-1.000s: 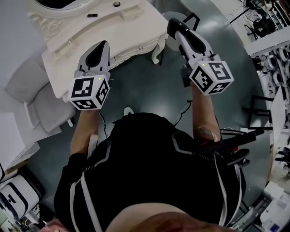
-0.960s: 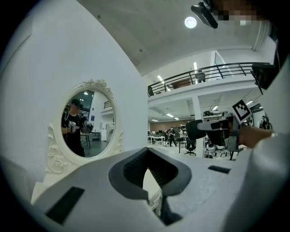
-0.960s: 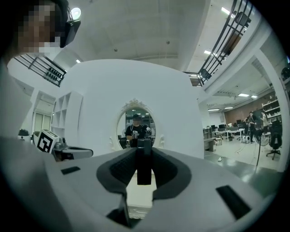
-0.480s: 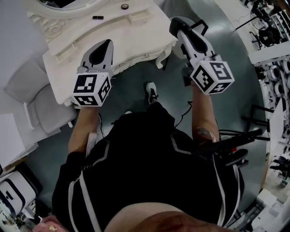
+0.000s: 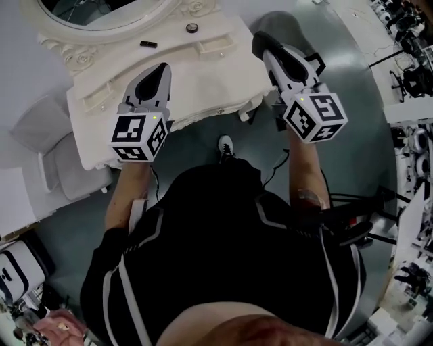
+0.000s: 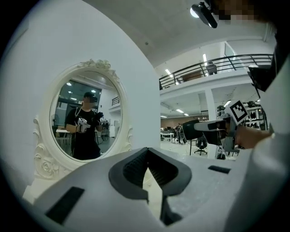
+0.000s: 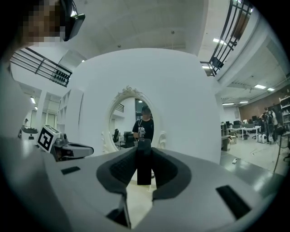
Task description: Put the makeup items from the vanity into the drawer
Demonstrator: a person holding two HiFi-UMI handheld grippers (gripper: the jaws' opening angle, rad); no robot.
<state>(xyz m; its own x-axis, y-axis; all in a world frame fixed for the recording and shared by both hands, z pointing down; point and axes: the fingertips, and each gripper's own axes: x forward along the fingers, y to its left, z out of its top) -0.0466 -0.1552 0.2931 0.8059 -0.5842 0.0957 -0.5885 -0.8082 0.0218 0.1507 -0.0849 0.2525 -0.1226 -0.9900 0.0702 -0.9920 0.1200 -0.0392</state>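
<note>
The white vanity (image 5: 203, 74) with its oval mirror (image 5: 101, 13) lies ahead in the head view. On its top sit a small black stick (image 5: 148, 44) and a round dark-lidded item (image 5: 192, 28). My left gripper (image 5: 162, 66) hovers over the left half of the top, its jaws together with nothing between them (image 6: 147, 152). My right gripper (image 5: 260, 39) is at the vanity's right end. It is shut on an upright black tube (image 7: 144, 165), which its body hides in the head view. The vanity's front drawer looks closed.
A grey upholstered seat (image 5: 61, 162) stands left of the vanity, and a grey rounded seat (image 5: 287, 23) lies beyond my right gripper. The person's shoe (image 5: 225, 145) is on the grey floor at the vanity's front. Equipment racks (image 5: 413, 67) line the right side.
The person has stepped towards the vanity, so it now sits closer and lower in the head view. Both grippers moved forward with it. The right one still holds the black tube.
</note>
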